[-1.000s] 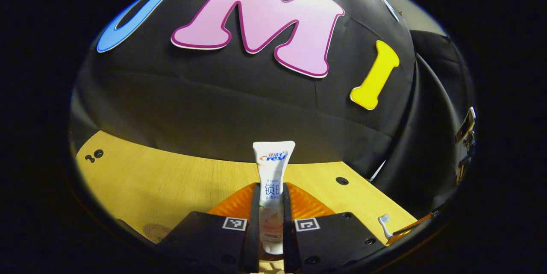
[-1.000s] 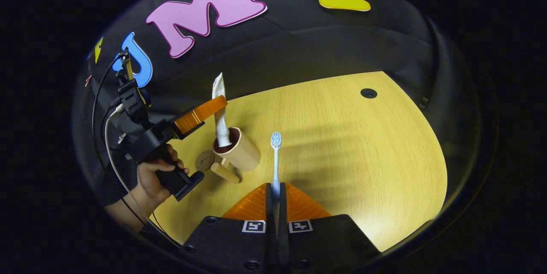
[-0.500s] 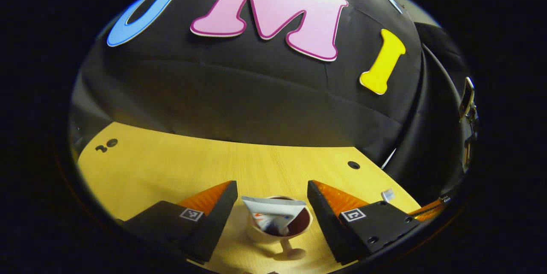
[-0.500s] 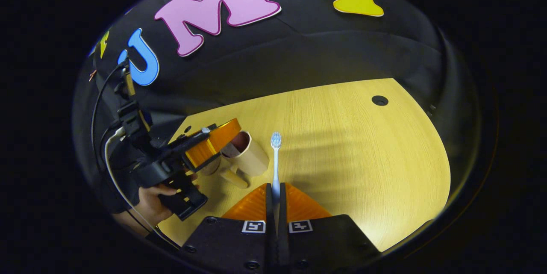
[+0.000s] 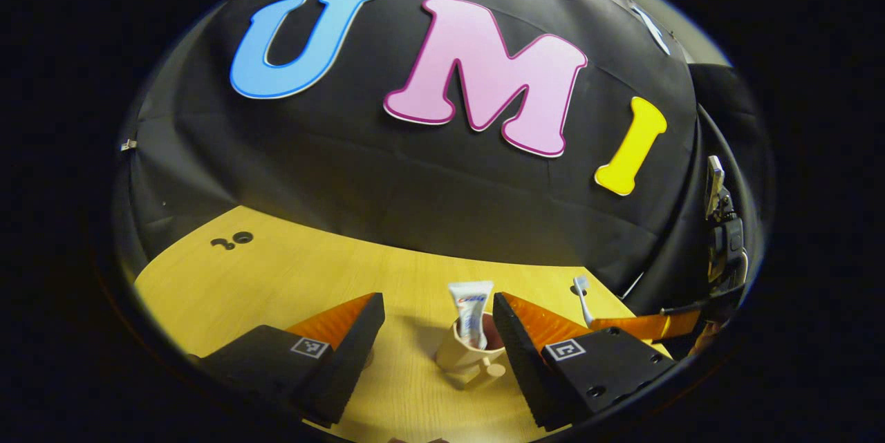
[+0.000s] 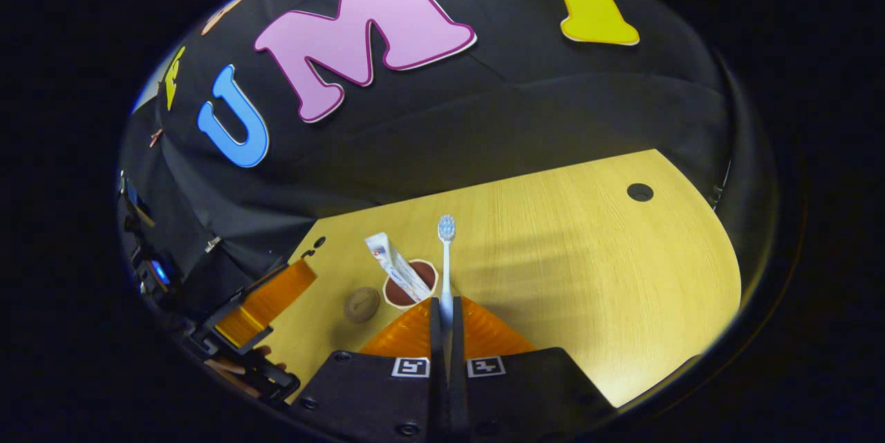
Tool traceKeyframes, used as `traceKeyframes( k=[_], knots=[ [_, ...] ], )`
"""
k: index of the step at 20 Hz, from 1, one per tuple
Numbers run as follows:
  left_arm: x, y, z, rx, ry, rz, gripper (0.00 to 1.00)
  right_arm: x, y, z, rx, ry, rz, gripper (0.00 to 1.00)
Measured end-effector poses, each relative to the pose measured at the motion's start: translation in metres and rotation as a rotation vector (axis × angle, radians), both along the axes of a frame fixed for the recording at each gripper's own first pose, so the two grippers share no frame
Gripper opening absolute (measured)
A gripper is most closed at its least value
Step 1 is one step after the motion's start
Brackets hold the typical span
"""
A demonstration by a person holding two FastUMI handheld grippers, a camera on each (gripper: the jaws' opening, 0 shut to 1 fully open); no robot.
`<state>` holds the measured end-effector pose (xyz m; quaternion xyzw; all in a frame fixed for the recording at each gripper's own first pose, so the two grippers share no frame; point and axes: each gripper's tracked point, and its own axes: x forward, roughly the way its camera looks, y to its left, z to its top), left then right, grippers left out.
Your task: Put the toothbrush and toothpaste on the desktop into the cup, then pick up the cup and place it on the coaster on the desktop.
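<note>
Beige and brown-lined, the cup is the landmark. In the left gripper view it stands upright on the wooden desktop, in the gap ahead of the left gripper, whose orange-faced fingers are spread wide with nothing between them. The toothpaste is already in the cup, standing nearly upright with its flat crimped end above the rim. To the right of the cup, the white toothbrush sticks up from an orange finger of the other gripper.

In the right gripper view, the right gripper has its fingers closed tight on the handle of the toothbrush. The brush runs straight forward along the fingers, bristle head at the far end. The cup lies just left of the brush shaft and close in front of the fingertips, mouth open to the camera, with the toothpaste leaning to the cup's upper left. The round brown coaster sits on the desktop just left of the cup. Further left of the cup, the left gripper is seen low at the edge.

The right gripper is the nearer one, and I judge that the brush must shift left over the cup's mouth and tip handle-down, on the side the toothpaste leaves free.
</note>
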<state>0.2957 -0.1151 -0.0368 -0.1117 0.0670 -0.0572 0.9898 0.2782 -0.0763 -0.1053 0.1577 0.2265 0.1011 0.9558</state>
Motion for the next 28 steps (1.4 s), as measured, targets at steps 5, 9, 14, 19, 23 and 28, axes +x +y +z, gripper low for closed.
traceKeyframes(
  k=[5, 9, 14, 19, 23, 28],
  knots=[
    [-0.037, 0.026, -0.020, -0.030, 0.038, 0.067, 0.98, 0.040, 0.017, 0.032, 0.010, -0.103, 0.003, 0.05],
    [-0.054, 0.037, -0.035, -0.040, 0.066, 0.097, 0.98, 0.070, 0.032, 0.054, 0.051, -0.201, -0.006, 0.05],
    [-0.061, 0.046, -0.050, -0.044, 0.077, 0.124, 0.98, 0.101, 0.051, 0.053, 0.059, -0.300, 0.001, 0.05],
    [-0.059, 0.046, -0.064, -0.054, 0.093, 0.129, 0.97, 0.115, 0.056, 0.043, -0.008, -0.379, 0.013, 0.05],
    [-0.056, 0.047, -0.071, -0.050, 0.090, 0.142, 0.97, 0.117, 0.053, 0.029, -0.055, -0.441, -0.006, 0.05],
    [-0.051, 0.043, -0.078, -0.052, 0.094, 0.125, 0.97, 0.106, 0.062, 0.013, -0.133, -0.539, 0.008, 0.05]
  ],
)
